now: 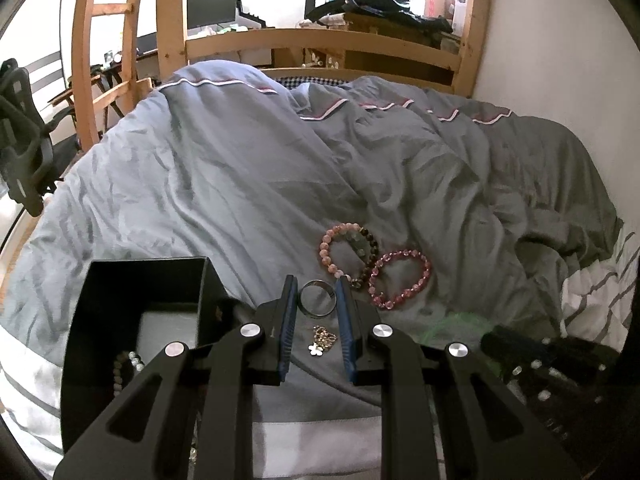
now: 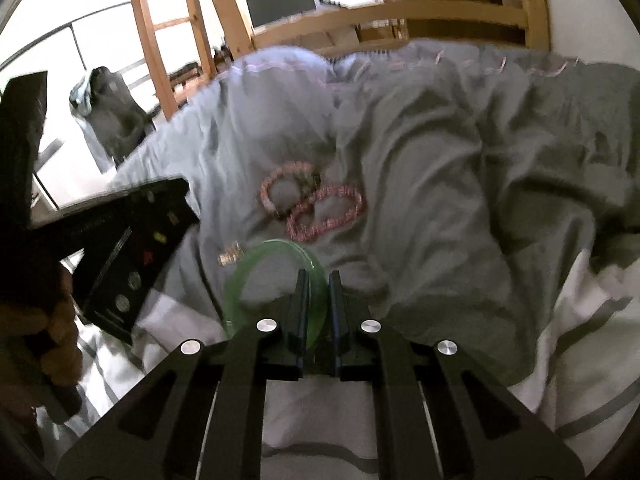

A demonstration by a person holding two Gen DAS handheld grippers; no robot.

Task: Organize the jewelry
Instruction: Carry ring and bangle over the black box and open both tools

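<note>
Translucent green bangle (image 2: 276,276) sits pinched in right hand-held gripper (image 2: 318,280).

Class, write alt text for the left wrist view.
The open left gripper frames a silver bangle on a grey duvet, above a gold chain. Two beaded bracelets lie beyond, a black box to its left.

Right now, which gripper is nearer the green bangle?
Right. The right gripper has its fingers closed on the green bangle; the left gripper straddles the metal ring beside it.
</note>
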